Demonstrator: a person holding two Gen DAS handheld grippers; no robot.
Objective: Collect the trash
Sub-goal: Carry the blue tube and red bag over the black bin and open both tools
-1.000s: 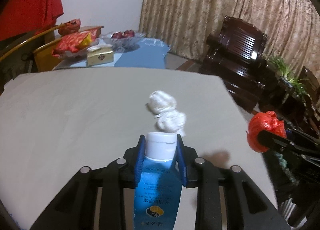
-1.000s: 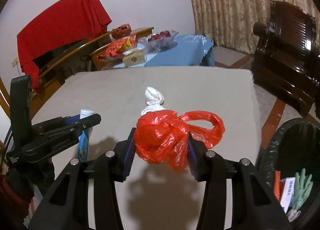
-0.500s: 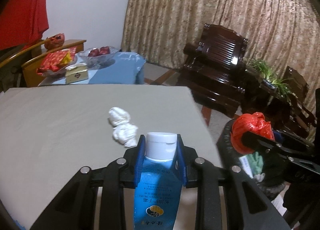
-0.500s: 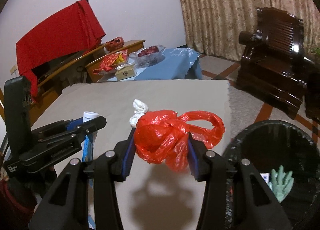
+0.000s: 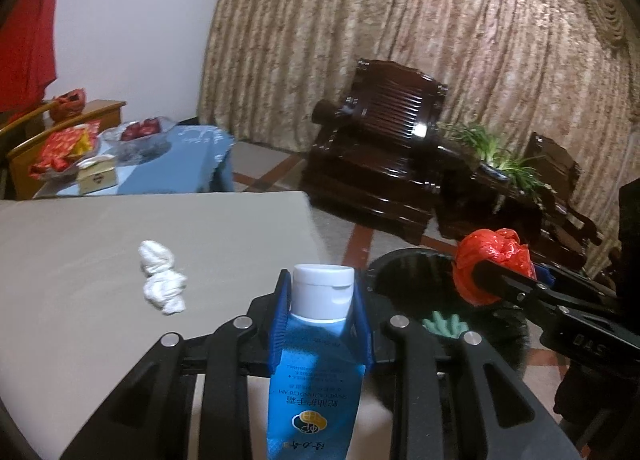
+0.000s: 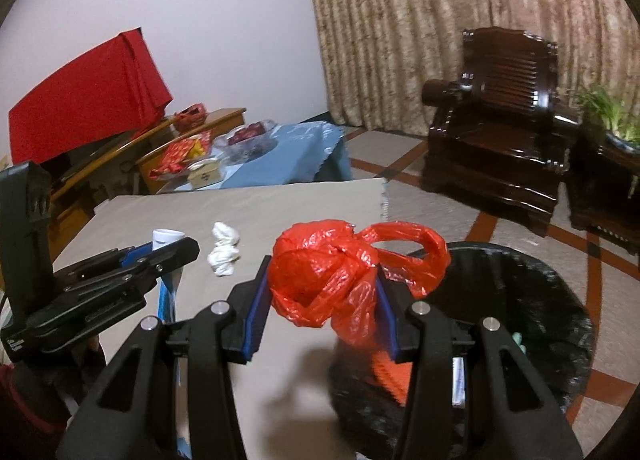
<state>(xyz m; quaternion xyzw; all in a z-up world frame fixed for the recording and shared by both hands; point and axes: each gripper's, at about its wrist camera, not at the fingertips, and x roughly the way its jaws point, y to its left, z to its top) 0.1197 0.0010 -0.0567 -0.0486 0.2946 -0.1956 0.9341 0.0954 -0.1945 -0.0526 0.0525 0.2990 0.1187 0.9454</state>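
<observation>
My left gripper [image 5: 322, 296] is shut on a blue tube with a white cap [image 5: 318, 344], held above the grey table's right edge; it also shows in the right wrist view [image 6: 168, 256]. My right gripper [image 6: 322, 288] is shut on a crumpled red plastic bag [image 6: 336, 264] and holds it over the rim of the black trash bin [image 6: 552, 292]. In the left wrist view the red bag [image 5: 494, 260] hangs over the bin [image 5: 404, 264]. A white crumpled tissue [image 5: 162, 282] lies on the table [image 5: 80, 244], also seen in the right wrist view [image 6: 225, 248].
The bin holds a green glove [image 5: 444, 325] and other scraps. A dark wooden armchair [image 6: 500, 120] and a plant stand [image 5: 500, 176] are behind it. A blue-clothed side table [image 5: 160, 164] with a fruit bowl and boxes stands beyond the grey table.
Both grippers have swung right with their loads. The bin has come into fuller view, and the red bag now hangs over its rim. The tissue has not moved.
</observation>
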